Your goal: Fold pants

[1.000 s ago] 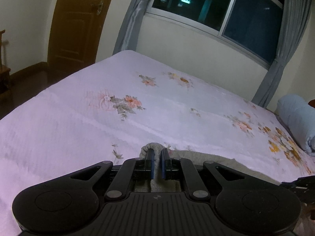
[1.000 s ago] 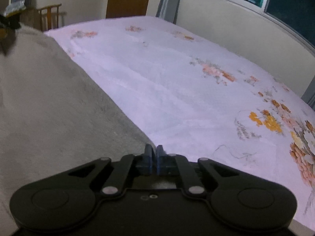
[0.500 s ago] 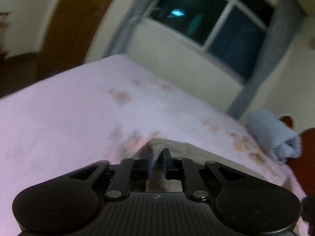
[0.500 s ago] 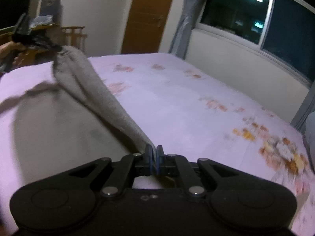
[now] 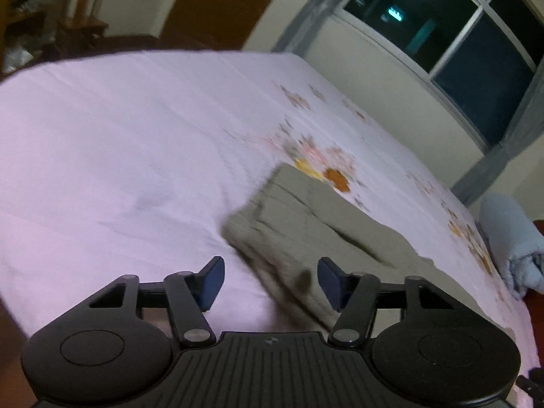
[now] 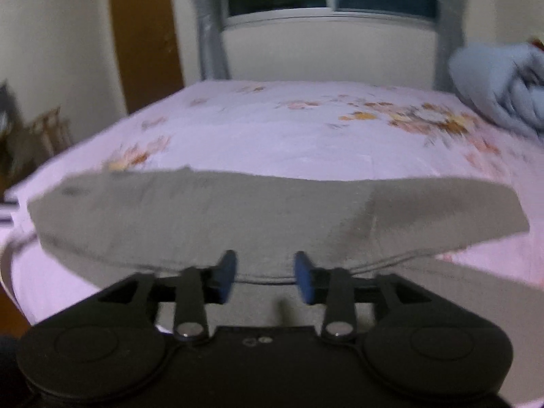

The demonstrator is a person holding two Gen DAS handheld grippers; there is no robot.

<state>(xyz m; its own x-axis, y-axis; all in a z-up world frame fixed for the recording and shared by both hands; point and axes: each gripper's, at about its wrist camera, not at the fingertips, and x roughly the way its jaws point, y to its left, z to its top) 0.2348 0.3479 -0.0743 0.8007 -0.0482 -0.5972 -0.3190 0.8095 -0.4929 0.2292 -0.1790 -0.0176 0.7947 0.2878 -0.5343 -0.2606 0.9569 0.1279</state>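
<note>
The grey-beige pants (image 5: 306, 224) lie folded over in layers on the pink floral bed sheet (image 5: 119, 156). In the left wrist view they run from the middle toward the lower right. My left gripper (image 5: 270, 280) is open and empty, its blue pads just above the near corner of the pants. In the right wrist view the pants (image 6: 238, 210) stretch across the frame as a long folded band. My right gripper (image 6: 265, 277) is open and empty over their near hem.
A rolled light-blue blanket (image 5: 510, 241) lies at the bed's right end, also seen in the right wrist view (image 6: 503, 81). A window with grey curtains (image 5: 442, 23) and a brown door (image 5: 217, 3) stand behind the bed. A wooden chair (image 5: 85, 3) is at far left.
Both grippers were shut on the pants and carried them up and over. Now both are open and the pants lie folded on the sheet.
</note>
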